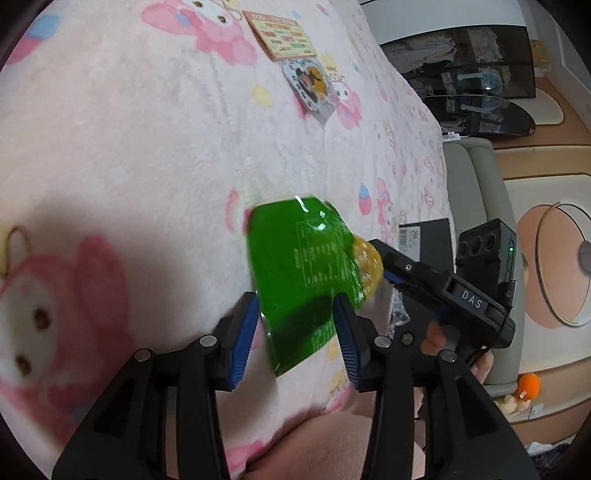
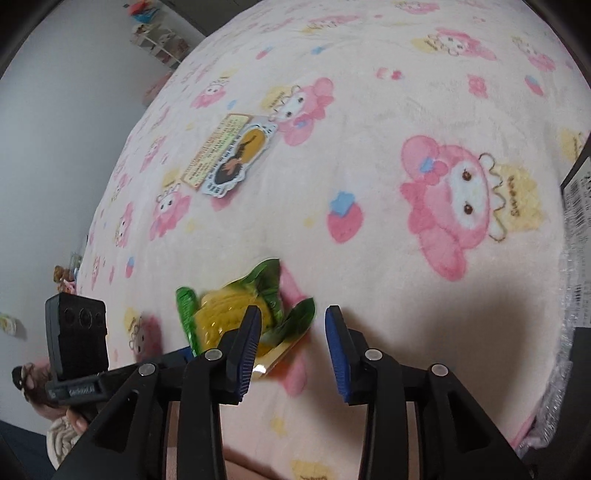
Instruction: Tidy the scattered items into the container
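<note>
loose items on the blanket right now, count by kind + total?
Green and yellow snack packet: 1
Printed cards: 2 (orange-bordered text card, die-cut character card)
Black box at the bed edge, likely the container: 1
Total: 4

The left gripper (image 1: 297, 332) is seen low over the surface with its two blue-padded fingers (image 1: 243, 336) spread apart, not closed on anything; in the left wrist view the right gripper (image 1: 384, 260) is seen reaching in from the right, its fingertips hidden, so its state cannot be read there; in its own view the right gripper (image 2: 291, 347) is shown with its jaws held wide apart.
</note>
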`<state>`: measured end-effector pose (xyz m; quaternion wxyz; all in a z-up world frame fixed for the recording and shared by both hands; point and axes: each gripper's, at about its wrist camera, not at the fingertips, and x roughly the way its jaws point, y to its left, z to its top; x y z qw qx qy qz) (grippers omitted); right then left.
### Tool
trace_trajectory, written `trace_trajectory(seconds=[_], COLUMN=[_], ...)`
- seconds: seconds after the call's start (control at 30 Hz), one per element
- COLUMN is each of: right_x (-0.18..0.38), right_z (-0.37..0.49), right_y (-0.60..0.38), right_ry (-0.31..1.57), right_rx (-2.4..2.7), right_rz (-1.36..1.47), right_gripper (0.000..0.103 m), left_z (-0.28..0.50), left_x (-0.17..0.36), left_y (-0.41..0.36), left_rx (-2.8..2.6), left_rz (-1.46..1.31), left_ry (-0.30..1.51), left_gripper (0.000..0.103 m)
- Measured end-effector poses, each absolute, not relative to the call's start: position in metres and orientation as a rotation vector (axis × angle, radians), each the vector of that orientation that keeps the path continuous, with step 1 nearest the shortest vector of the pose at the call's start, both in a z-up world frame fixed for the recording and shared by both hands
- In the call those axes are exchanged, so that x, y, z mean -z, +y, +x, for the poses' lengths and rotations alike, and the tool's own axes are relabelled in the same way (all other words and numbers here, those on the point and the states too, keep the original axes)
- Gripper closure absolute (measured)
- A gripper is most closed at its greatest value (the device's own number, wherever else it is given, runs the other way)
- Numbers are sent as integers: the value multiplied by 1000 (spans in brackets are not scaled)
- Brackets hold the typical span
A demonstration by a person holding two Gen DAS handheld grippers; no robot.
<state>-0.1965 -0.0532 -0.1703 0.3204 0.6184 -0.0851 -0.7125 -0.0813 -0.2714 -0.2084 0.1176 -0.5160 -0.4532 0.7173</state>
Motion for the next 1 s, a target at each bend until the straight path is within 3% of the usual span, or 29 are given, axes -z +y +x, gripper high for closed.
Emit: trace_trajectory(seconds=[0.2, 0.4, 0.63, 0.73, 1.0], right_x=[188, 181, 151, 148, 189], right_z=[-199, -188, -154, -163, -202], right_y=[-45, -39, -56, -49, -55], right_ry=[-385, -477, -290, -299, -465], right_rx=[1836, 1719, 1707, 1791, 1630], right_rz=[1623, 1633, 1575, 1552, 1643], right_gripper=[65, 69, 68, 67, 34], left_z=[-83, -86, -81, -81, -90], left_x=[213, 203, 195, 203, 216], left_y=[-279, -284, -284, -283, -284], left_rx=[-2090, -2147, -2157, -2132, -2088], left_rz=[-1475, -1465, -1455, -1473, -1415], left_ry=[-1413, -1424, -1409, -1413, -1483], left_gripper=[59, 59, 59, 59, 54])
